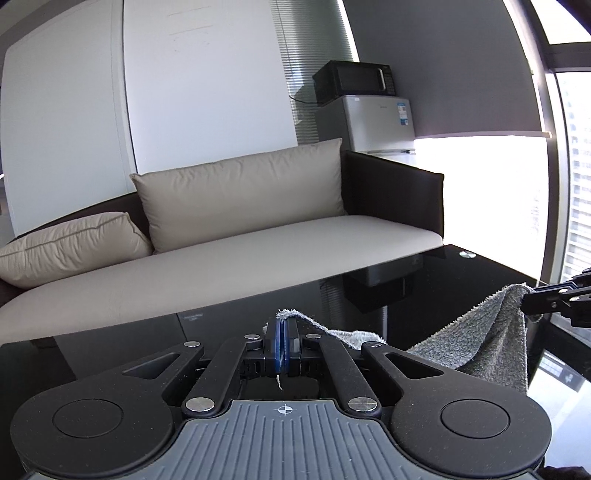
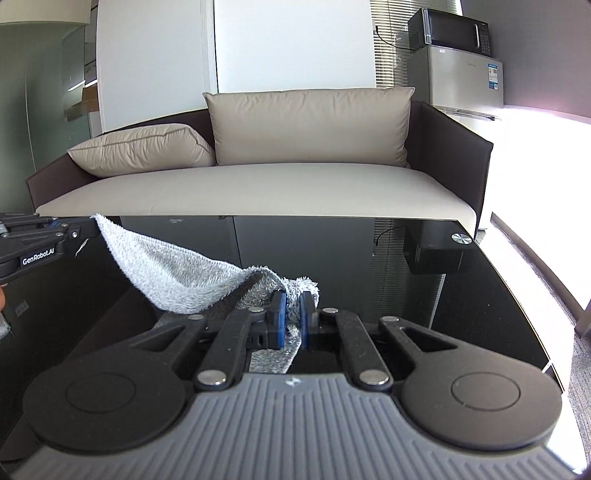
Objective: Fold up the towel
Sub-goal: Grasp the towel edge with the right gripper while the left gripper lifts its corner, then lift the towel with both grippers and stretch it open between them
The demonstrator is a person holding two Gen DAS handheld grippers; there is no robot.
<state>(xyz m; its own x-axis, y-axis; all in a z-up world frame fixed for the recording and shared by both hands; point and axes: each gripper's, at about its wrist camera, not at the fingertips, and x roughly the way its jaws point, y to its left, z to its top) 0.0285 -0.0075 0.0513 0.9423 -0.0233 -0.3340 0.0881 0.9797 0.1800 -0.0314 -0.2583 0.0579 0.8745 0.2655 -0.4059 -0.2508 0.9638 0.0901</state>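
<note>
Towel [image 2: 177, 284], grey terry, hangs between my two tools above the black glass table [image 2: 461, 295], each tool pinching one corner of it. From the right wrist camera I see my right gripper [image 2: 291, 306] with its blue pads [image 2: 279, 314] pressed onto a bunched fold of the cloth; a strip of the fabric runs back between the fingers toward the camera. At the left edge of that view my left gripper [image 2: 86, 227] holds the other corner, and the cloth sags in a shallow curve from there down to the right one.

From the left wrist camera, my left gripper [image 1: 283, 332] has its pads squeezed tight together, with only a thin fringe of the corner poking up above them and a loose thread dangling beneath. The towel [image 1: 476, 343] trails off to the right, partly hidden behind the tool's body, and climbs to my right gripper [image 1: 532, 295], which enters from the right edge and nips the raised corner.

Beyond the table stands a dark-framed sofa [image 2: 258, 188] with two beige cushions [image 2: 310, 125]. A black microwave [image 2: 450, 29] sits on a silver mini fridge [image 2: 465, 81] by the bright window.
</note>
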